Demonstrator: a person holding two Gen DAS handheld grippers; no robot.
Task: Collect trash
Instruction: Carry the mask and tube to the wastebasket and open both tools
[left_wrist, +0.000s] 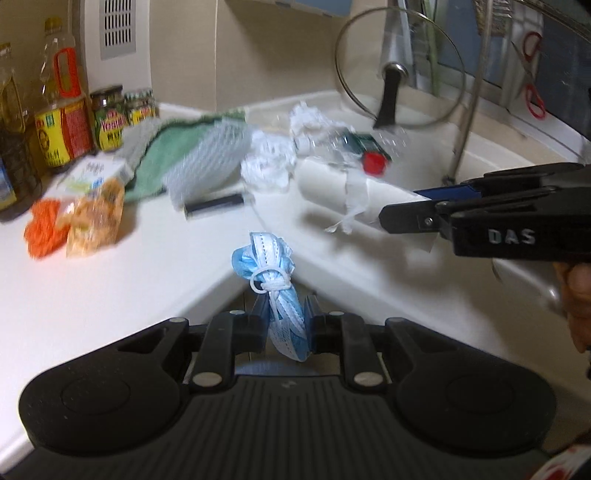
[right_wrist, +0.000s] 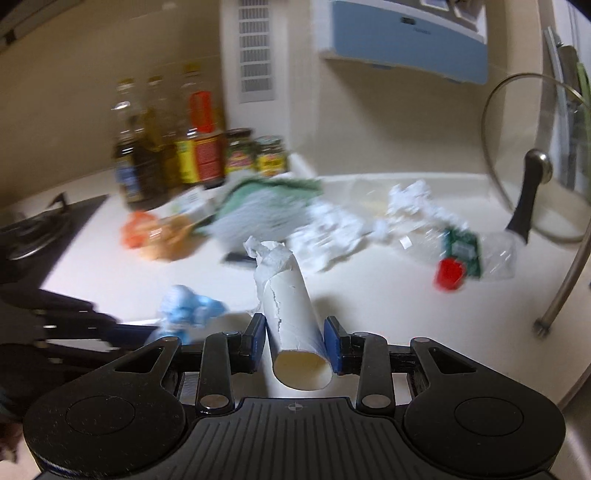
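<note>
The left gripper (left_wrist: 287, 310) is clamped on a rolled-up blue face mask (left_wrist: 275, 273), tied with its own ear loop; the mask stands up between the jaws, above the white countertop (left_wrist: 110, 288). The right gripper (right_wrist: 294, 334) is closed on a cardboard toilet-paper tube (right_wrist: 291, 306) with torn paper scraps at its far end; the tube lies lengthwise between the blue pads (right_wrist: 331, 345), its open end toward the camera. On the counter beyond lie crumpled white tissue (right_wrist: 328, 236), a crushed clear plastic bottle with a red cap (right_wrist: 448, 273), a green cloth (left_wrist: 173, 147) and an orange snack packet (left_wrist: 94, 221). A glass lid (left_wrist: 399, 70) stands near the sink.
</note>
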